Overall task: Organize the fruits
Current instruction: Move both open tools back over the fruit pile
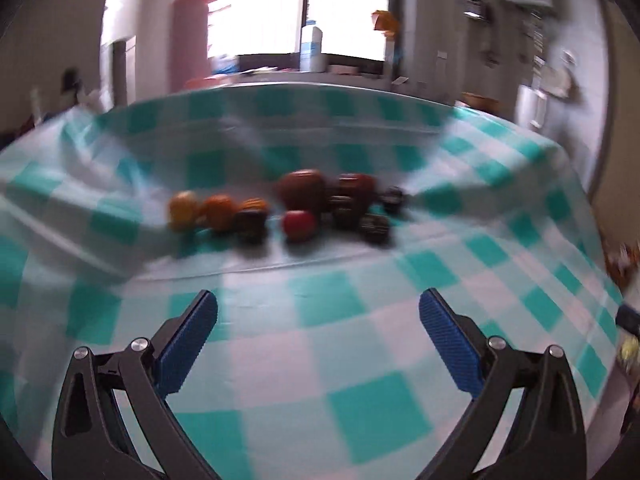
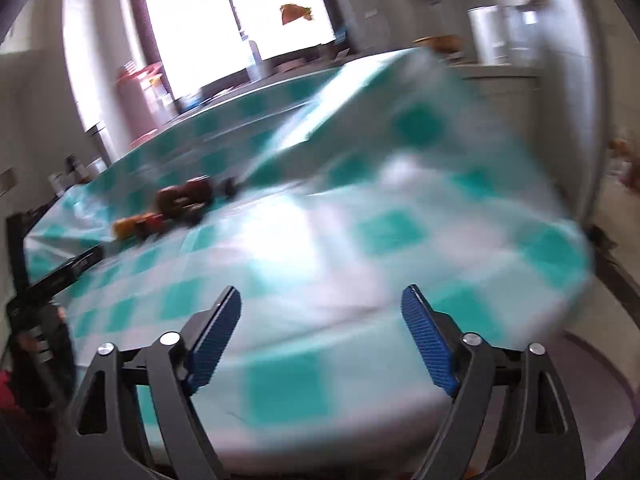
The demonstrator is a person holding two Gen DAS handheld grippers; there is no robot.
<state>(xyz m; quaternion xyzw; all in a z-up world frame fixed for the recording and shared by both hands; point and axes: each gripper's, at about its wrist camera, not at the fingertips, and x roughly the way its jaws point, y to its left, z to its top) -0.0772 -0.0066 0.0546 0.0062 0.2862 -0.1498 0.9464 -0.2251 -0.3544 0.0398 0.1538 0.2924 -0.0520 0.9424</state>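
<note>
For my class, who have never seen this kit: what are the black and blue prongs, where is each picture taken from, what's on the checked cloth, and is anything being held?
A person holds a two-finger gripper in each hand, with a camera on each looking forward along its fingers. One picture is from the left gripper, the other from the right gripper. Both are open and hold nothing. On the checked tablecloth lies a blurred row of fruit: yellow and orange pieces, a small red one, a bigger brownish one, and darker pieces too blurred to name.

Right gripper (image 2: pixel 321 300) fingers apart over checked cloth (image 2: pixel 380 232), fruits (image 2: pixel 176 204) beyond
</note>
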